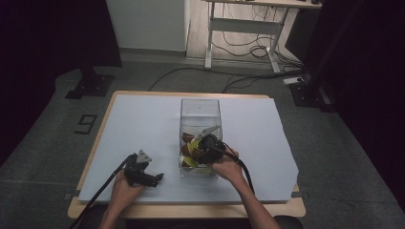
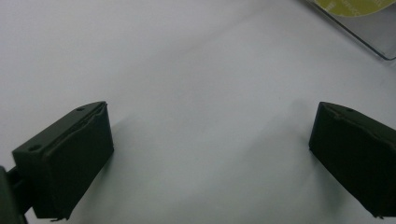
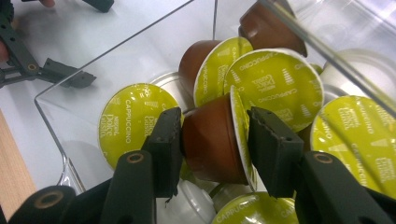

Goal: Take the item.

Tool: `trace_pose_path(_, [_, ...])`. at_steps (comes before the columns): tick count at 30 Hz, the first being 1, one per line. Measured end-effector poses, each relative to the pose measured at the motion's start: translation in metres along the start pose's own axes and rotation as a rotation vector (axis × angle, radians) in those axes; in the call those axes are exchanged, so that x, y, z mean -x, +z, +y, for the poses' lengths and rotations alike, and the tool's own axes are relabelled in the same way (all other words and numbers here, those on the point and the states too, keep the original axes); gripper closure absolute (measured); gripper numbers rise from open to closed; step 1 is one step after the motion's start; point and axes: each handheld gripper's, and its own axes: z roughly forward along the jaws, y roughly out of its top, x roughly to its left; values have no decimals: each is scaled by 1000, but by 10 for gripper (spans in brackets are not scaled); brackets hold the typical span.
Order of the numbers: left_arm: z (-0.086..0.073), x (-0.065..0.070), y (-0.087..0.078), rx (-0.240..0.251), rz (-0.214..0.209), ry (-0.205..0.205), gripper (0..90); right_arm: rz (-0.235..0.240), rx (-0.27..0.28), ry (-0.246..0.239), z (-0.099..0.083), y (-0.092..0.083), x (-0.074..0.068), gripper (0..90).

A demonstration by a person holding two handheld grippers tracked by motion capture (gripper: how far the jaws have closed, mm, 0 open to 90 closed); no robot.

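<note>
A clear plastic box (image 1: 199, 107) stands mid-table and holds several brown coffee capsules with yellow-green "Cappuccino" lids (image 3: 275, 84). My right gripper (image 3: 215, 126) reaches down into the box (image 3: 116, 56). Its pads press on one brown capsule (image 3: 212, 144) lying on its side, one pad on the base and the other on the lid. In the high view that gripper (image 1: 197, 151) sits at the box's near end. My left gripper (image 1: 157, 179) rests on the white table cover to the box's left. It stands open (image 2: 212, 112) with nothing between its pads.
A white sheet (image 1: 143, 124) covers the wooden table (image 1: 191, 210). A corner of the box with a yellow lid (image 2: 359, 9) lies ahead of the left gripper. White capsules (image 3: 359, 65) lie among the brown ones. A desk frame (image 1: 243, 28) and floor cables (image 1: 239, 81) stand beyond the table.
</note>
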Motion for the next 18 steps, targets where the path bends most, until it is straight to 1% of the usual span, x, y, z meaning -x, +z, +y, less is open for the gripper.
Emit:
trace_pose_path(4, [0, 0, 0, 0, 0, 0, 0, -14, 10, 3, 0, -2, 1, 567])
trace_pose_path(7, [0, 0, 0, 0, 0, 0, 0, -12, 7, 9, 0, -2, 3, 561])
trace_pose_path(9, [0, 0, 0, 0, 0, 0, 0, -22, -7, 5, 1, -1, 4, 541])
trace_pose_path(10, [0, 0, 0, 0, 0, 0, 0, -35, -31, -3, 1, 3, 4, 504])
trace_pose_path(11, [0, 0, 0, 0, 0, 0, 0, -35, -31, -3, 1, 3, 4, 504])
trace_pose_path(13, [0, 0, 0, 0, 0, 0, 0, -49, -53, -4, 2, 7, 4, 465])
trace_pose_path(16, [0, 0, 0, 0, 0, 0, 0, -59, -74, -9, 3, 12, 4, 444])
trace_pose_path(18, [0, 0, 0, 0, 0, 0, 0, -67, -95, -29, 5, 15, 3, 435])
